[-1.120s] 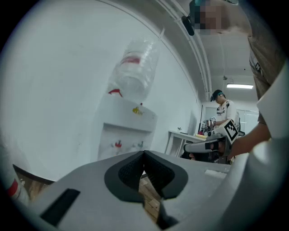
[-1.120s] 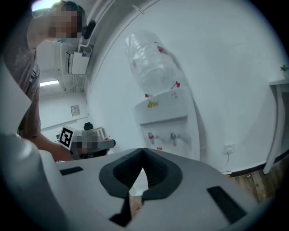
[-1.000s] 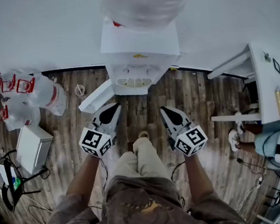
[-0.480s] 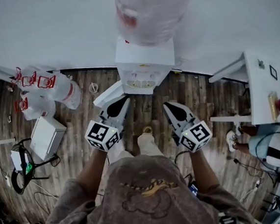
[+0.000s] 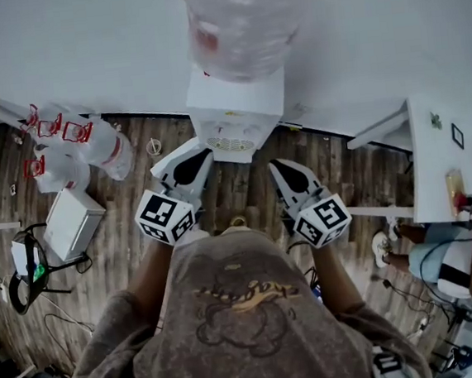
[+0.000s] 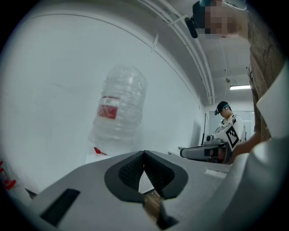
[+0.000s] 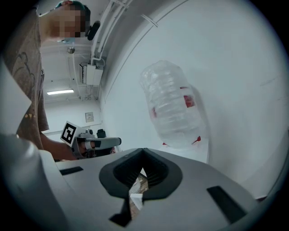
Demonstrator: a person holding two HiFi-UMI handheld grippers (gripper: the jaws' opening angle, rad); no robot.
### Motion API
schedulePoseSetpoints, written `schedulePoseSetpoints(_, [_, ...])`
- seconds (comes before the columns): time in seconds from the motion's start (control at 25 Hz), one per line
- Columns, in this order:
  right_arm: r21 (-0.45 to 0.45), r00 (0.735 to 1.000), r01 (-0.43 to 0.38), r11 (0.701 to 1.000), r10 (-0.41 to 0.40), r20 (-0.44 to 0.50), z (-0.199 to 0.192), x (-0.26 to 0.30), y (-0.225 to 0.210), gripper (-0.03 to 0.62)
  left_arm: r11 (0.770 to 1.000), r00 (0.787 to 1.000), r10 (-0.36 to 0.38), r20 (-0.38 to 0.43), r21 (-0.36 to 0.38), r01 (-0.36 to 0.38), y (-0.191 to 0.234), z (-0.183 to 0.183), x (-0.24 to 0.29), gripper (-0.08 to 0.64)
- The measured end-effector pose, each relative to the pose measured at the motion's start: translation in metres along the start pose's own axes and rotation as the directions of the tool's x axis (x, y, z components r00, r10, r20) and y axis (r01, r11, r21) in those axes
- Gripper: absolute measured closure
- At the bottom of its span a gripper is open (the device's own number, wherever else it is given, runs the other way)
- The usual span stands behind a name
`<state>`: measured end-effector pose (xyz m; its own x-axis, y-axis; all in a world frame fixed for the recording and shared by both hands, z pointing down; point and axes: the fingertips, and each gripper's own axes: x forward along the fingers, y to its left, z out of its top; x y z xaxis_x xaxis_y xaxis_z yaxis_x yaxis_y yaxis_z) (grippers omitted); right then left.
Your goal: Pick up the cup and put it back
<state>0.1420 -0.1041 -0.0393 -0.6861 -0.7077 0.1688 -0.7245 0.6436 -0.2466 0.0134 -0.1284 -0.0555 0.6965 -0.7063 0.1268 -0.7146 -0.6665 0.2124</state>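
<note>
Facing the water dispenser (image 5: 237,113) (clear bottle (image 5: 241,21) on top), the left gripper (image 5: 193,161) and right gripper (image 5: 280,171) hung side by side, jaws pressed together, empty.

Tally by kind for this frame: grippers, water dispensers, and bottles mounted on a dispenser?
grippers: 2 (left gripper, right gripper)
water dispenser: 1
bottle on the dispenser: 1
total: 4

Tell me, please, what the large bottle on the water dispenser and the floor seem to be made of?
The bottle looks like clear, glossy plastic: see-through, with moulded ribs. The floor looks like matte wood planks, possibly laminate: grain and plank seams show.
</note>
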Motion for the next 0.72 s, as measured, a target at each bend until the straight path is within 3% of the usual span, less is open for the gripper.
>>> schedulePoseSetpoints(0.24, [-0.005,1.0,0.015,1.0,-0.015,0.018,0.01,0.005,-0.006,0.591,1.0,1.0,0.003,0.004,0.009,-0.003,0.0,0.012,-0.001,0.557])
schedulePoseSetpoints(0.72, [-0.021,0.982,0.174,0.984,-0.172,0.072,0.004,0.008,-0.008,0.592,0.999,0.999,0.032,-0.008,0.044,-0.031,0.029,-0.004,-0.025,0.557])
